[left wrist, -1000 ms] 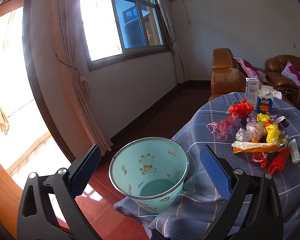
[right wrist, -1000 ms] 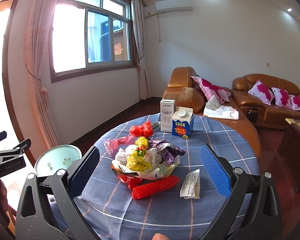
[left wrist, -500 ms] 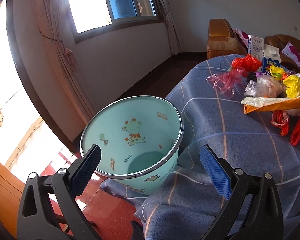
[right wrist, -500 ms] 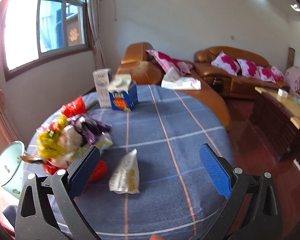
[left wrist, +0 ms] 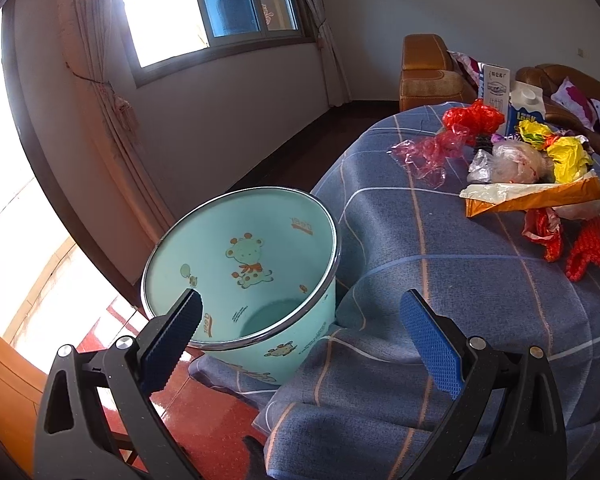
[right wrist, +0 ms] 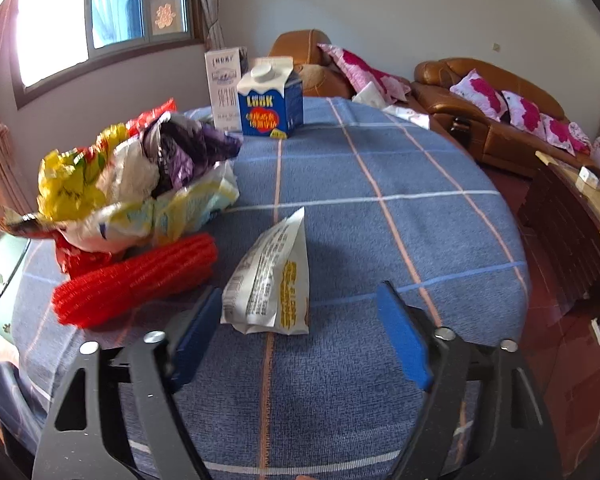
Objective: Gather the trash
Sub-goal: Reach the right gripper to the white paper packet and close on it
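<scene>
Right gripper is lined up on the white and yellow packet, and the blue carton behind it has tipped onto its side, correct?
Not quite. In the right wrist view the blue carton stands upright, cap on top, beside the white box. The rest holds: the white and yellow packet lies between the closing jaws of the right gripper, unpressed.

Packet [right wrist: 270, 276] on table [right wrist: 380, 208], right of wrapper pile [right wrist: 132, 184]; cartons [right wrist: 270, 100] behind.

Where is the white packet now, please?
Right wrist view: the white packet lies on the tablecloth, right of the red net.
</scene>
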Motion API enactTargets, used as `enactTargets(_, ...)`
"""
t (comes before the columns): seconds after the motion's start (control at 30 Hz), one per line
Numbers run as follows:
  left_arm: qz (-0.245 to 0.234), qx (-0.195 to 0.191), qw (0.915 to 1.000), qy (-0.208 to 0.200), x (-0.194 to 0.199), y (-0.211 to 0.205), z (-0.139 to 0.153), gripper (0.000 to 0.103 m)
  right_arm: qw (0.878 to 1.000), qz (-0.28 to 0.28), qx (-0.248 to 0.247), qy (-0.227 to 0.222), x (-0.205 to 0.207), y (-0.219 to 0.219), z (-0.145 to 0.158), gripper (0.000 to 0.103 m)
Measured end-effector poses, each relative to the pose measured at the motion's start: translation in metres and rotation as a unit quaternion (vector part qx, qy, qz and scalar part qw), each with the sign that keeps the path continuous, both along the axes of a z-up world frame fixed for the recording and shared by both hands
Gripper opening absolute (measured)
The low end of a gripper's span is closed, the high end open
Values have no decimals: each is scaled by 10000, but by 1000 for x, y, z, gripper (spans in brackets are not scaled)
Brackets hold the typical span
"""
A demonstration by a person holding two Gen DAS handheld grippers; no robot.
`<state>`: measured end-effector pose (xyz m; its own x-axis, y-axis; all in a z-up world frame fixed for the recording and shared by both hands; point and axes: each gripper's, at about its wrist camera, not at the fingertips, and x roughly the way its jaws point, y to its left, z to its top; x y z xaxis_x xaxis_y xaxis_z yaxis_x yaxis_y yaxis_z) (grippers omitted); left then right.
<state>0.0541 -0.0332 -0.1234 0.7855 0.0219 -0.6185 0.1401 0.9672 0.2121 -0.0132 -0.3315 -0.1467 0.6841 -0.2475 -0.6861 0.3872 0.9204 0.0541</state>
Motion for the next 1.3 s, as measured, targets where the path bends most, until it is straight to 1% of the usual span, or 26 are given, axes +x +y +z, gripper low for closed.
enactTargets(0.03,-32,17,10000,-9,-1,-2,-1,97,10000,8,37,17,1,-2,-3,64)
enactTargets(0.07,-65,28,10000,-1,-2,-4,-1,97,10000,36,68,15,2,-4,-4,55)
enactTargets(0.1,-94,22,10000,22,-2,-6,-2,97,9999,77,100,-16,2,-4,-4,48)
enactTargets(0.2,-179,-3,9998,62,-3,-9,-3,97,9998,167,119,-38,2,-2,-4,34)
enactTargets(0.27,-204,5,9998,55,-4,-10,-3,97,9996,237,120,-59,2,0,-3,28)
enactTargets(0.37,-209,-7,9998,55,-5,-10,-3,97,9996,228,139,-64,3,1,-3,26)
enactTargets(0.43,-217,-20,9997,61,-6,-10,-2,97,9996,192,194,-67,2,-1,-3,30)
enactTargets(0.5,-241,-7,9997,51,-6,-11,-2,97,9998,80,164,-118,-1,-3,0,56)
enactTargets(0.6,-265,-19,9996,38,-8,-12,-1,97,9998,38,143,-154,0,-5,1,60)
enactTargets(0.67,-273,-14,9996,25,-9,-13,0,97,9998,-20,95,-191,0,-7,3,65)
enactTargets(0.77,-307,-59,9995,52,-9,-16,1,97,9996,-49,155,-221,1,-11,4,65)
enactTargets(0.8,-351,-85,9993,67,-10,-19,1,97,9996,-21,189,-212,4,-13,4,60)
enactTargets(0.83,-395,-86,9992,56,-12,-22,2,97,9996,84,208,-149,7,-12,2,52)
enactTargets(0.87,-443,-64,9990,27,-13,-25,3,97,9997,148,177,-88,9,-10,1,37)
enactTargets(0.93,-580,-18,9983,-43,-17,-36,5,97,9996,195,175,-62,11,-9,0,29)
enactTargets(1.0,-716,19,9974,-82,-20,-45,7,97,9995,215,200,-85,10,-9,1,16)
enactTargets(1.1,-916,46,9957,-114,-23,-59,10,97,9995,203,197,-165,8,-11,7,13)
enactTargets(1.2,-1131,-11,9934,-184,-28,-76,18,97,9995,155,171,-233,5,-15,12,12)
enactTargets(1.3,-1353,-98,9904,-251,-33,-97,26,97,9993,121,261,-258,3,-25,18,12)
